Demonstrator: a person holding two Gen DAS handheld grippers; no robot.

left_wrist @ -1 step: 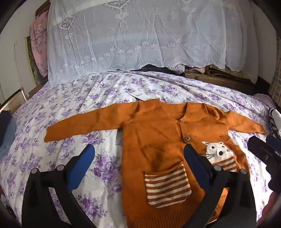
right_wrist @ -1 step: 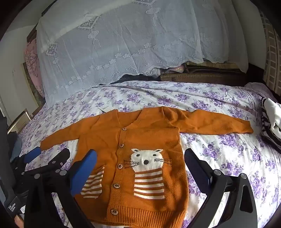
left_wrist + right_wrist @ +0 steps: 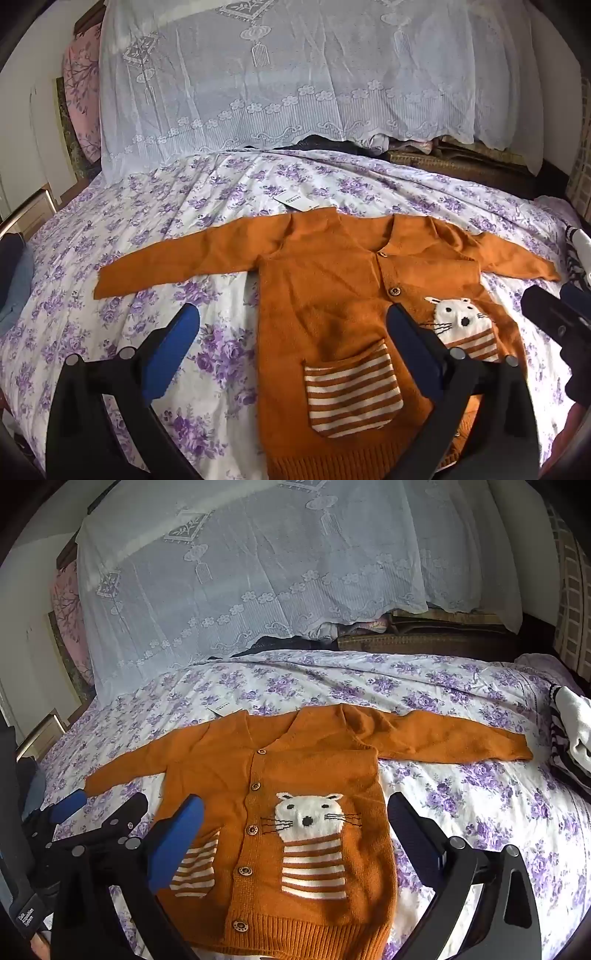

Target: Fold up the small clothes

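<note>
An orange knit cardigan (image 3: 332, 288) lies flat and face up on the floral bed sheet (image 3: 147, 229), both sleeves spread out sideways. It has wooden buttons, a striped pocket (image 3: 351, 395) and a white cat face (image 3: 310, 812). It also shows in the right wrist view (image 3: 314, 775). A paper tag (image 3: 291, 201) lies at its collar. My left gripper (image 3: 291, 332) is open and empty, hovering above the cardigan's left half near the hem. My right gripper (image 3: 295, 819) is open and empty above the cat face. The left gripper also shows in the right wrist view (image 3: 103, 805).
A white lace cover (image 3: 295, 92) drapes over piled bedding at the head of the bed. A striped black-and-white garment (image 3: 572, 738) lies at the right edge. Folded blankets (image 3: 424, 635) sit behind. A wooden frame (image 3: 26, 210) and blue cloth (image 3: 14, 280) are at the left.
</note>
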